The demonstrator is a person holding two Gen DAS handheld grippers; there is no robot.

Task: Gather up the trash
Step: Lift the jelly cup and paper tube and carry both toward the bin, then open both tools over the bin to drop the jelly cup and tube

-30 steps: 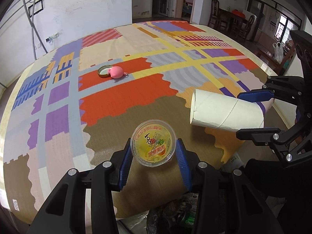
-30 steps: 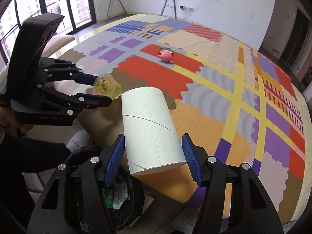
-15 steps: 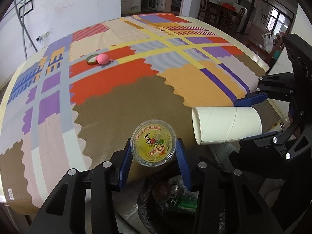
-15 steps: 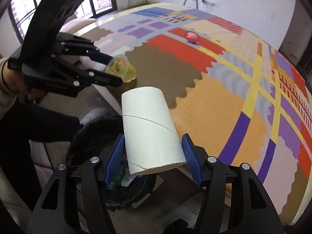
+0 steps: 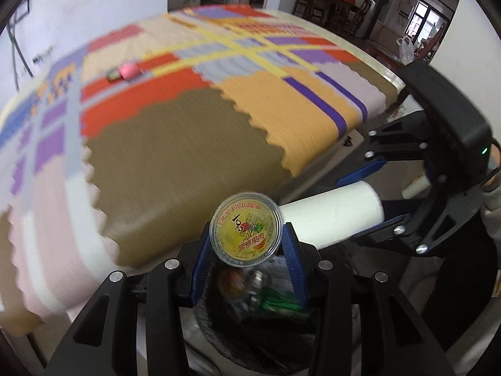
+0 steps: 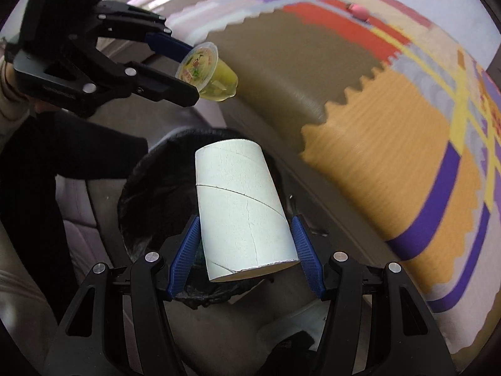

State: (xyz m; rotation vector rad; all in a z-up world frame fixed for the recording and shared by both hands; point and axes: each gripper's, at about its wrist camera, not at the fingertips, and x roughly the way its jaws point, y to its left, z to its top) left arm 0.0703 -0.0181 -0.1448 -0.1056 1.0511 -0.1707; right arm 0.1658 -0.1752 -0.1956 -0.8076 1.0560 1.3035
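Trash is sitting in both sets of jaws: the left gripper [image 5: 247, 244] is clamping its blue pads on a clear plastic fruit-jelly cup with a yellow printed lid [image 5: 245, 228], and the right gripper [image 6: 247, 252] is gripping a white cardboard tube [image 6: 241, 213] partway open around its width. Both are hanging over a round bin lined with a black bag [image 6: 147, 188], wrappers lying inside it. From the tube, the cup is showing at ten o'clock. A patchwork foam mat of brown, orange, red and purple tiles [image 5: 175, 144] is spreading beyond, with a small pink toy [image 5: 128, 70] lying at eleven o'clock.
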